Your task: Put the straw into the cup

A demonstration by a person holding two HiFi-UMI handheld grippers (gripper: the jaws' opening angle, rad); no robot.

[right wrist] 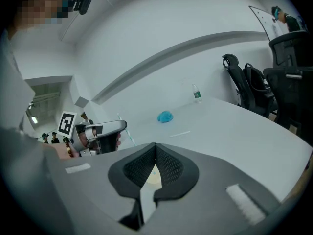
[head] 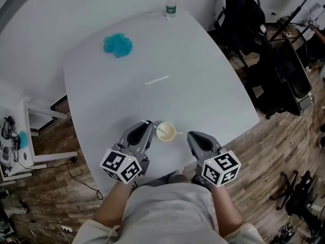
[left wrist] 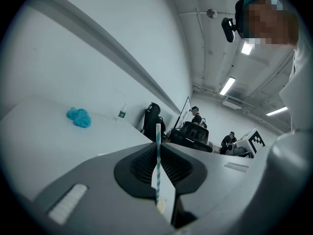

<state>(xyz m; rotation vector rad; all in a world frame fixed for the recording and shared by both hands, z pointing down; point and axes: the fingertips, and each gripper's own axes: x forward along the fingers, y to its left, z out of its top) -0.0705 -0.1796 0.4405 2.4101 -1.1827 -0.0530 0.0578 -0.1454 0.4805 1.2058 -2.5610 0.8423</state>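
Observation:
My left gripper is shut on a teal-and-white striped straw that stands nearly upright between its jaws. The straw's lower end reaches into the small cream paper cup at the near table edge. My right gripper sits just right of the cup, jaws shut, nothing visibly between them. Through the gap under its jaws I see the cup. In the right gripper view the left gripper holds the straw slanted.
A second white straw lies mid-table. A crumpled blue cloth lies far left, and a water bottle stands at the far edge. Black chairs crowd the right side, and a white stand sits left of the table.

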